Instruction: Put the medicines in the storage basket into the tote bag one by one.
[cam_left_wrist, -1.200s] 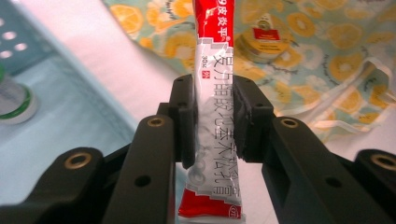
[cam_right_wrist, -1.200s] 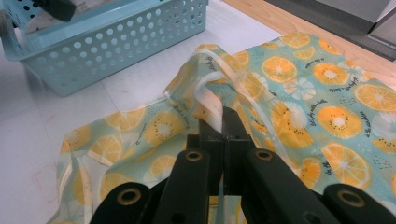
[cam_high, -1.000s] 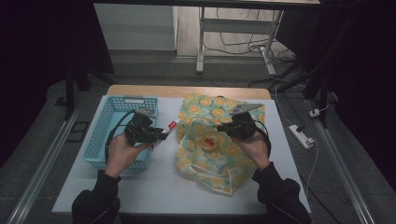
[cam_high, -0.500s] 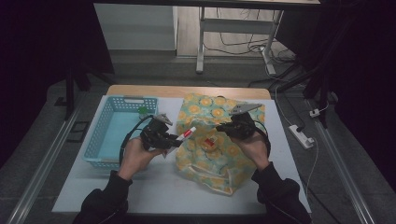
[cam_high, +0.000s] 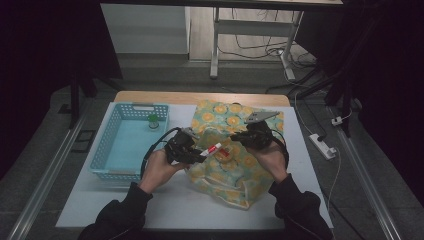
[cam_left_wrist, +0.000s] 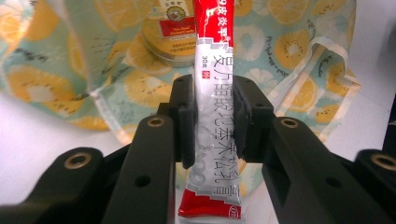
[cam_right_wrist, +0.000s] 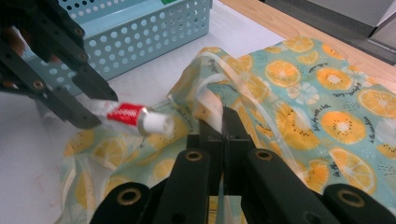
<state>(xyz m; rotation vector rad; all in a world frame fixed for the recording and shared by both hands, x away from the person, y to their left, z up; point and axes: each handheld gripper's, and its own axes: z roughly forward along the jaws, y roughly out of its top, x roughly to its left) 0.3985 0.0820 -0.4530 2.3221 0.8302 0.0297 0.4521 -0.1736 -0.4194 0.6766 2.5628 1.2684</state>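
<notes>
Left gripper (cam_left_wrist: 212, 116) is clamped mid-body on the tube (cam_left_wrist: 212, 93), cap end pointing at the bag (cam_high: 235, 150) mouth, just above it; a round tin (cam_left_wrist: 173, 35) already sits inside. Right gripper (cam_right_wrist: 223, 126) is pinched tight on the bag's rim, holding it up. We judge the tube light, soft-walled and slick: grip the middle flat, not the cap. The bag is limp cloth, so we keep hold of the hem. Basket (cam_high: 125, 145) sits left of the bag.
</notes>
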